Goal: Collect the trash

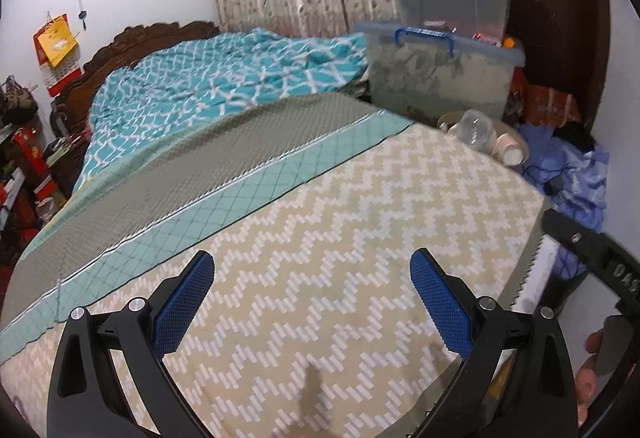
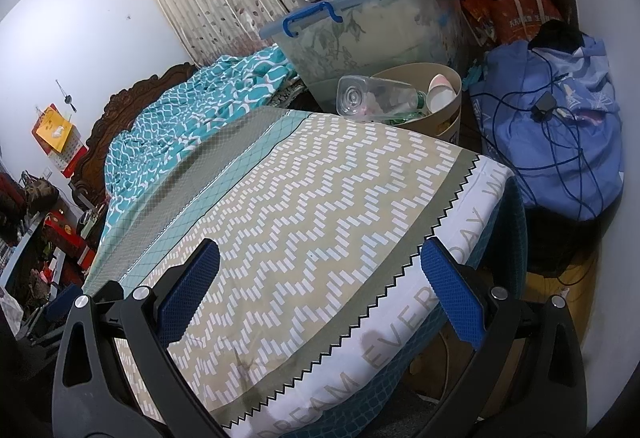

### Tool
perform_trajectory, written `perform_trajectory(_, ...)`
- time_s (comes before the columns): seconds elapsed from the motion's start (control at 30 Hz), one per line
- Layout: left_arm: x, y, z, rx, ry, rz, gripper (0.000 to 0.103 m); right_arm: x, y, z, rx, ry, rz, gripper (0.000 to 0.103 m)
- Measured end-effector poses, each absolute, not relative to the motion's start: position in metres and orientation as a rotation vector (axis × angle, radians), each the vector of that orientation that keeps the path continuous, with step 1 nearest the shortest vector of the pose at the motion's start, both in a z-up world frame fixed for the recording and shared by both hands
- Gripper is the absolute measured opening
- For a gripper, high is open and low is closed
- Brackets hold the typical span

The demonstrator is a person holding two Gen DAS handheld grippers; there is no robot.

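Both grippers' fingers (image 1: 440,302) (image 2: 188,290) spread, empty; bottle (image 2: 376,99) lies sideways in bin (image 2: 450,121).

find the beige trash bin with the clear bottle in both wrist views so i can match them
Left wrist view: the beige trash bin sits right of centre, past the bed's far corner, with the clear plastic bottle in it.
Right wrist view: the bin is above centre, beyond the bed's edge, the bottle lying across its mouth.
Shared landmark: the storage tub with the blue latch, directly behind the bin.
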State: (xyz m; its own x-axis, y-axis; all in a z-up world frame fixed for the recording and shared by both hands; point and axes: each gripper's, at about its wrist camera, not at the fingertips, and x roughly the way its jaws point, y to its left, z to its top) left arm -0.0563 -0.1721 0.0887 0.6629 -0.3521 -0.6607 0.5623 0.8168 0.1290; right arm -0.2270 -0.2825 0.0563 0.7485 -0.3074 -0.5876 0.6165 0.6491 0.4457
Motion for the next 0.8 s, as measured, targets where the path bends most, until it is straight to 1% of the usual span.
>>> perform_trajectory(0.8,-0.045,-0.165,0.084,0.322,0.712,-0.502,0.094,-0.224,-0.283,0.055,0.686,0.503,-0.550,0.099)
